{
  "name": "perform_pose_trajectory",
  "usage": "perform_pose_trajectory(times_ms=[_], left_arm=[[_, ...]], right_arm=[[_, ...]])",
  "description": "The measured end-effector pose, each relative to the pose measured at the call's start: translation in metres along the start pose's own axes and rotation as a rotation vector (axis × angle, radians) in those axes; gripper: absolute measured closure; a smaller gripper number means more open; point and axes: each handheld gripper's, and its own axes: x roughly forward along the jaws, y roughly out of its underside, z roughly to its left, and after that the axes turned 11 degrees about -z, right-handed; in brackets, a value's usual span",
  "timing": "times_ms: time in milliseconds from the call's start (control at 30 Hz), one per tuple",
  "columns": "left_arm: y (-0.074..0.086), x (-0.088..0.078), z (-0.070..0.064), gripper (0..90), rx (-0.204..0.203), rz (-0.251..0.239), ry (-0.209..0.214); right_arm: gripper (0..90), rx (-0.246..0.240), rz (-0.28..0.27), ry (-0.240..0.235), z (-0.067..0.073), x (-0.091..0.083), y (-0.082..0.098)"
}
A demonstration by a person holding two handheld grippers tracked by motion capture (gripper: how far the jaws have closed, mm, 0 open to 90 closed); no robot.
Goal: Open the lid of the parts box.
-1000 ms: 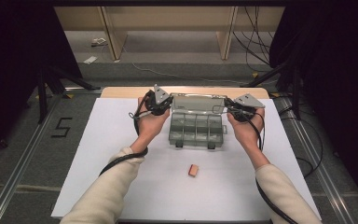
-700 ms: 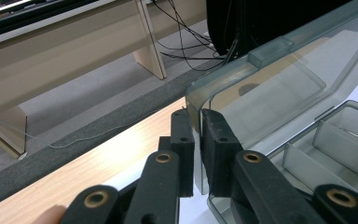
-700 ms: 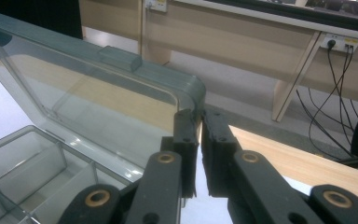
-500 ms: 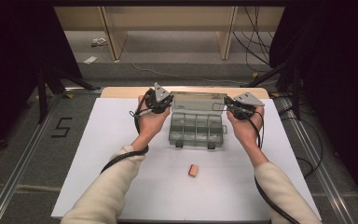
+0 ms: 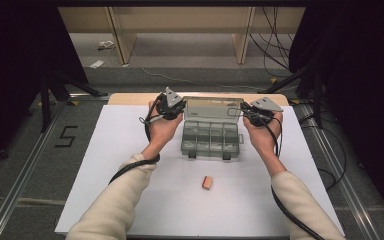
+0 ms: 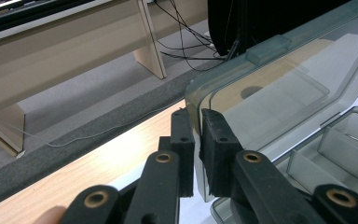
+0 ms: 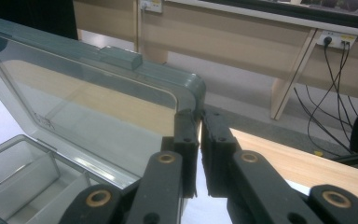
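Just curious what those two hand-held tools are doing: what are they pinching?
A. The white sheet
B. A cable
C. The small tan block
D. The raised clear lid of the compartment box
D: each tool, left tool and right tool, clamps an edge of the raised lid.

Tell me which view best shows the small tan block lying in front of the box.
The high view: the small tan block lies alone on the white sheet, nearer the person than the box. Both gripper views look at the raised lid's corners instead.
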Motion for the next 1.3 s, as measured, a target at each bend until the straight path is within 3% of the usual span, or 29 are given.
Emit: perform_pose_trajectory(times_ms=[467, 1100, 1300], left_arm=[[-0.0010, 0.0049, 0.0016, 83.5, -0.018, -0.005, -0.002], [0.0018, 0.0087, 0.0025, 85.3, -0.125, -0.021, -0.043], [0.0015, 0.0095, 0.0033, 85.5, -0.134, -0.016, -0.045]], right_arm=[[86.0, 0.013, -0.001, 0.011, -0.0007, 0.0040, -0.0004], [86.0, 0.026, -0.006, 0.021, -0.0003, 0.0067, 0.0002], [86.1, 0.031, -0.007, 0.026, -0.0007, 0.0084, 0.0001]])
